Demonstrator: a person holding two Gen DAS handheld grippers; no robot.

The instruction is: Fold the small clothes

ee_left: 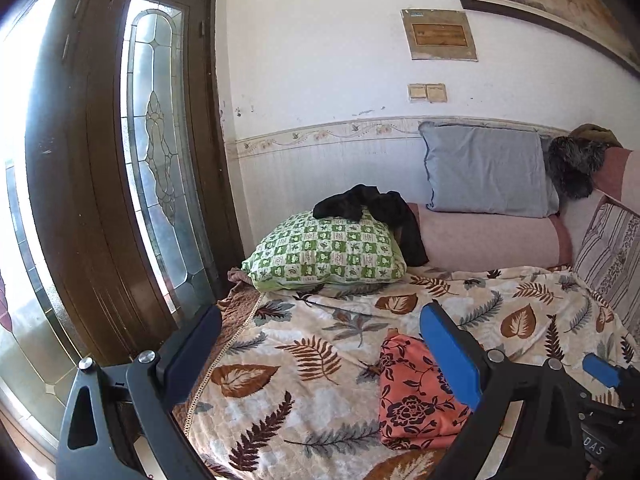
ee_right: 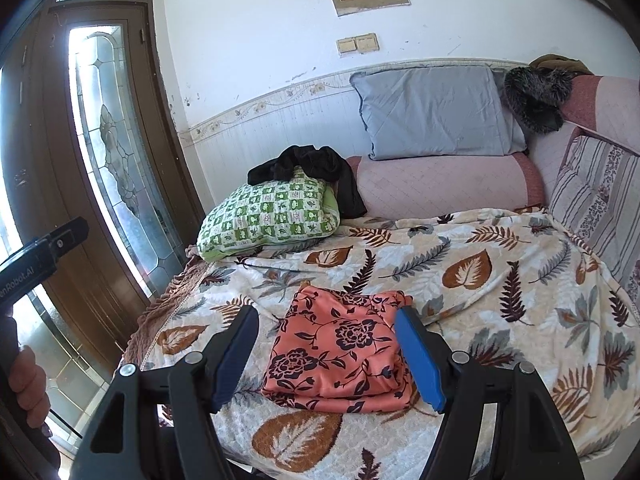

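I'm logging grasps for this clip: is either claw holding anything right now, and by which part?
Nothing is held. Both the left claw and right claw stand open above the folded orange floral garment, touching nothing.

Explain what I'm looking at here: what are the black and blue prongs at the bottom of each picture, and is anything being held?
They are handheld two-finger grippers, one per hand, each with a camera looking along its fingers. One picture comes from the left gripper, the other from the right gripper. Both are open and hold nothing. On the leaf-patterned blanket lies a folded orange floral garment. Behind it a black garment is draped over a green checked pillow.
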